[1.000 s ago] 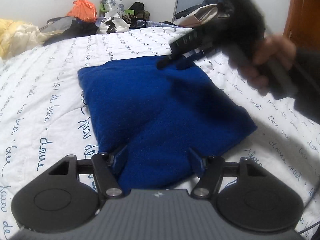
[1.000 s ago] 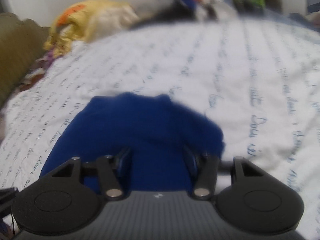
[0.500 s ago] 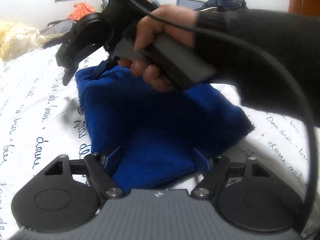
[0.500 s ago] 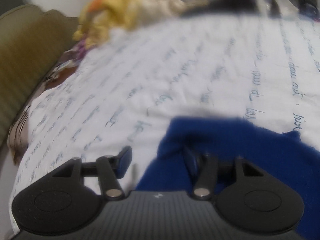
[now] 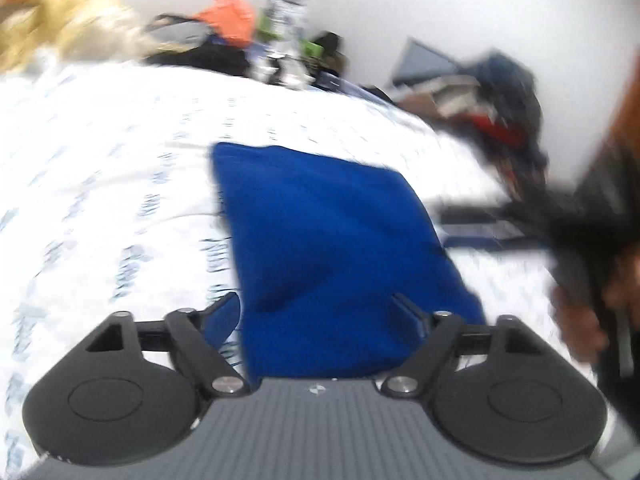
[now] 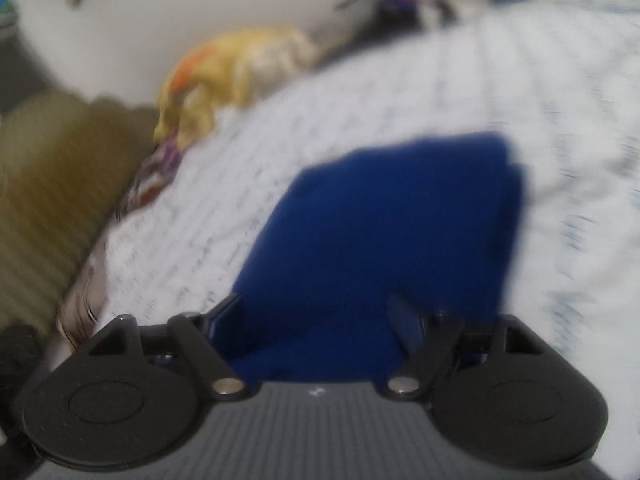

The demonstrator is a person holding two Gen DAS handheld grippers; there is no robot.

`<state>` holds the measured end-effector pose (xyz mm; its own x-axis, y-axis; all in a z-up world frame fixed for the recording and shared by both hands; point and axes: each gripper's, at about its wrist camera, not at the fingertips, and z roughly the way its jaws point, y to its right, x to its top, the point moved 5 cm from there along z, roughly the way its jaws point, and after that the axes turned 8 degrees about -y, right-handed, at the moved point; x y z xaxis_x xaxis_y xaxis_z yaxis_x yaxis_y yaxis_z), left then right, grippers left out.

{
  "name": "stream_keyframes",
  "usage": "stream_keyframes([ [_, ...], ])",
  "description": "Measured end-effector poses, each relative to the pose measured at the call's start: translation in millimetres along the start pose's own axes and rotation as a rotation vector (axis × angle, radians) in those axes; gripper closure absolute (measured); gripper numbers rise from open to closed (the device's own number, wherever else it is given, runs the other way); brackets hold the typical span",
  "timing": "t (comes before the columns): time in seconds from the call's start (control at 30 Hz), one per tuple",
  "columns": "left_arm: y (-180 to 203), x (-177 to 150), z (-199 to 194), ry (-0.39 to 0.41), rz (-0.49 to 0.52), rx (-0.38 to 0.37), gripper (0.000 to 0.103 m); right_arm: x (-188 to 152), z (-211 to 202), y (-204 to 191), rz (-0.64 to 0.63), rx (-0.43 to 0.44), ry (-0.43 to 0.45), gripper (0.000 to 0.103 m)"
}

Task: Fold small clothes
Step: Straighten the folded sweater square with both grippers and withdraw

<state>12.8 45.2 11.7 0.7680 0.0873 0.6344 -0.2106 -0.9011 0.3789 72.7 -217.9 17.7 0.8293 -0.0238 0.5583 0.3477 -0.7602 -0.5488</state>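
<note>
One folded royal-blue fleece garment (image 5: 328, 248) lies on the white script-printed bedsheet (image 5: 112, 184), long axis running near-to-far, its near end between the spread, just-opening jaws of the left gripper (image 5: 320, 312) and right gripper (image 6: 316, 314), neither pinching it.

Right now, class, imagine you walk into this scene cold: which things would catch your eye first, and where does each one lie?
The blue folded cloth stands out first, lying in the middle of the white bedspread printed with handwriting. Next come the two black grippers: the left gripper has its open fingers either side of the cloth's near edge, and the right gripper likewise. A heap of clothes, orange among them, lines the far wall.
</note>
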Motion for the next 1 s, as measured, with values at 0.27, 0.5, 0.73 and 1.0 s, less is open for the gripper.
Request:
stream_keyframes([
  [0.27,-13.3,4.9,29.8,-0.186,-0.173,-0.094,0.066,-34.4,8.8,33.8,0.061,-0.078,-0.167,0.058],
  [0.5,-6.5,14.7,3.9,-0.185,-0.029,-0.013,0.089,-42.7,-17.2,4.5,-0.081,-0.074,-0.174,0.094],
  [0.73,7.0,1.8,-25.2,-0.084,0.13,0.14,0.045,-35.8,-24.7,15.6,-0.047,-0.129,-0.113,0.062],
  [1.0,42.7,3.0,34.8,-0.175,0.221,0.096,0.042,63.4,34.5,-9.7,-0.17,-0.201,-0.037,0.037],
])
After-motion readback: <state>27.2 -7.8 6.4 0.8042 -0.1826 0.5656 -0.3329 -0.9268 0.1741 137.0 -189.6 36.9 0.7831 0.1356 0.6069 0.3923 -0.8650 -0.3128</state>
